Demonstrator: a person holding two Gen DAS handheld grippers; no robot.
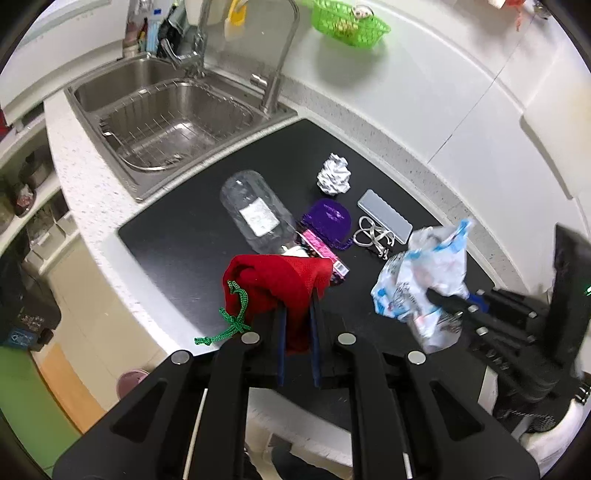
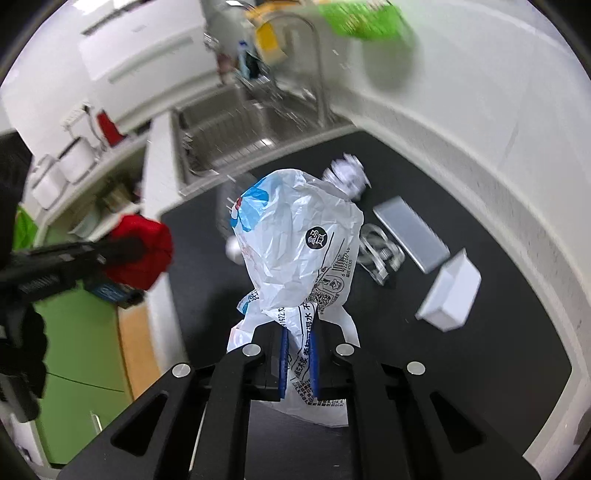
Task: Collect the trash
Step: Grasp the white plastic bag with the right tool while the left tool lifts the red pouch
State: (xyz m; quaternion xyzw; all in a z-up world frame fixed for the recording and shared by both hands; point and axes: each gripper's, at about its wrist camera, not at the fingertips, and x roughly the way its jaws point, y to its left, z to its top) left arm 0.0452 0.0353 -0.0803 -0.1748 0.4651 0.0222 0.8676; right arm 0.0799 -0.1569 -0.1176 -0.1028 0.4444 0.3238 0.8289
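My left gripper is shut on a red drawstring bag with a green cord, held above the black mat. My right gripper is shut on a crumpled white and blue plastic wrapper, lifted off the mat. In the left wrist view the wrapper hangs to the right of the bag. In the right wrist view the red bag is at the left. On the mat lie a clear plastic bottle and a crumpled paper ball.
A purple pouch, a pink packet, a grey case, a white cord and a small white box also lie on the mat. A steel sink is at the back left, a green basket behind.
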